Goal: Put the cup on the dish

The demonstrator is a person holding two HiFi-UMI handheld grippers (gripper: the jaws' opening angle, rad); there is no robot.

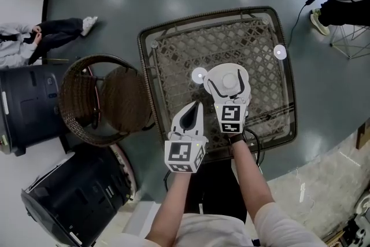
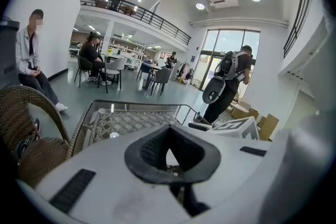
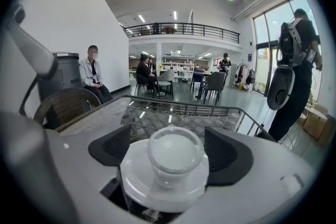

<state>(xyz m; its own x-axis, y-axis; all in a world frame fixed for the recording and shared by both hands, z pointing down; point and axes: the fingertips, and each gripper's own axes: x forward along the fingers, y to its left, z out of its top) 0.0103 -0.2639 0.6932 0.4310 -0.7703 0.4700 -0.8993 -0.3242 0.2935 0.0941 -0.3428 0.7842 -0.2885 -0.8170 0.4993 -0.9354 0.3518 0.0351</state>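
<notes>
- Jaws of right gripper [image 1: 229, 85] spread wide, gripping nothing; cup [image 3: 175, 153] stands upright between them, clear of both pads.
- Cup sits on dish [image 3: 137, 178], mid-table [image 1: 173, 49], dead ahead; retreat likely straight back, nearward.
- Left gripper [image 1: 193, 108] closed, just left.

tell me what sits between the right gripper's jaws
The white cup, standing on the dish, sits between the wide-open jaws. The right gripper view shows it best; the head view agrees.
</notes>
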